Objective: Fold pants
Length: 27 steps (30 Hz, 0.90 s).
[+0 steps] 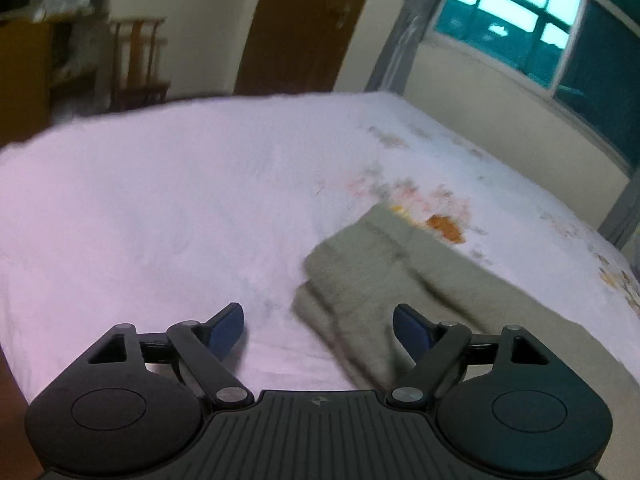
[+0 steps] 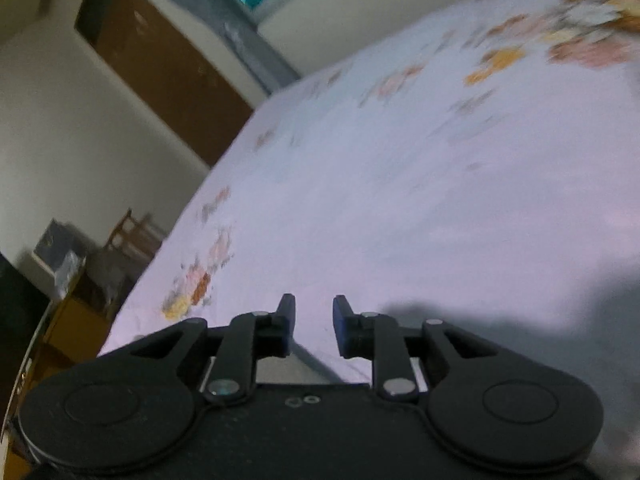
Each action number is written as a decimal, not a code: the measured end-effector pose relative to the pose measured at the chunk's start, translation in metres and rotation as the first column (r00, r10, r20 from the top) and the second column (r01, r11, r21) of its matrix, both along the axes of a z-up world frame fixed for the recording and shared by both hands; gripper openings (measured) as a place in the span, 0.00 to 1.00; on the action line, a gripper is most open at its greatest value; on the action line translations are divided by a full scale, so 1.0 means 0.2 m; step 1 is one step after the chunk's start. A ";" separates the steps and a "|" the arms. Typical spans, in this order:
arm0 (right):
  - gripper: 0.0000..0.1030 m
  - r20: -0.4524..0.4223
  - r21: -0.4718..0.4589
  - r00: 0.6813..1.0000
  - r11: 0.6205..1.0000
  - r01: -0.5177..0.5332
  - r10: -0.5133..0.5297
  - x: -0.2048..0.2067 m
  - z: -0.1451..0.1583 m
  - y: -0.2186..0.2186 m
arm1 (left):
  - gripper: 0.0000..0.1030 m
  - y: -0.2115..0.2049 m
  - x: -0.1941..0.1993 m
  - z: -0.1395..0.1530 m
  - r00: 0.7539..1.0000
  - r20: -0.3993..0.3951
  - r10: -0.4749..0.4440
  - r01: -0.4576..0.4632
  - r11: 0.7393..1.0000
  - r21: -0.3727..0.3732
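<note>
The folded pants lie on the bed, long axis running from near right toward the far floral print. The left gripper stands wide and empty above their near edge. Only the left view shows them; the right gripper, narrowly parted, holds nothing over bare sheet.

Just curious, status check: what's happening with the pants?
Left tool open, empty. Right tool slightly open, empty. Pants folded on bed. Nothing in the way.

Olive-grey pants, folded into a flat, layered rectangle with stacked edges showing at the left side. Lying on the pale floral bedsheet, just in front of an orange flower print.
</note>
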State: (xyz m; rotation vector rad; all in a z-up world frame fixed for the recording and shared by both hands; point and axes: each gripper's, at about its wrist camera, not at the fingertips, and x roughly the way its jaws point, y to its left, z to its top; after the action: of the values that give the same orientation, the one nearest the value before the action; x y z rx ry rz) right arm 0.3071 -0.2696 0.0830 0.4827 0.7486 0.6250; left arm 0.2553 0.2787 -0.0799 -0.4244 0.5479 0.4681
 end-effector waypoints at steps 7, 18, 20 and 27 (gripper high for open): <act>0.23 -0.039 0.136 0.997 0.988 0.078 -0.073 -0.40 -0.12 -0.37 | 0.89 -0.29 0.07 0.10 0.982 0.079 -0.174 0.164 0.979 0.125; 0.28 -0.066 0.186 0.773 0.753 0.631 -0.631 -0.98 -0.23 -1.23 | 0.95 -0.57 0.16 0.04 0.951 -0.082 -0.298 0.307 0.941 0.140; 0.28 -0.101 0.226 0.688 0.657 0.720 -0.719 -1.14 -0.30 -1.38 | 0.95 -0.75 0.18 0.05 0.931 -0.063 -0.359 0.364 0.920 0.142; 0.28 -0.261 0.322 0.532 0.447 0.834 -0.805 -1.34 -0.62 -1.60 | 0.96 -1.48 0.28 -0.02 0.836 -0.070 -0.544 0.548 0.828 0.118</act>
State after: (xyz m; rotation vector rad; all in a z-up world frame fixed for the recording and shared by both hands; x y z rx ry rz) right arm 0.0387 -0.5904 -0.0410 1.1891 0.3411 -0.1996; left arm 0.3117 -0.0171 -0.0830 -0.1145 0.6380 -0.0460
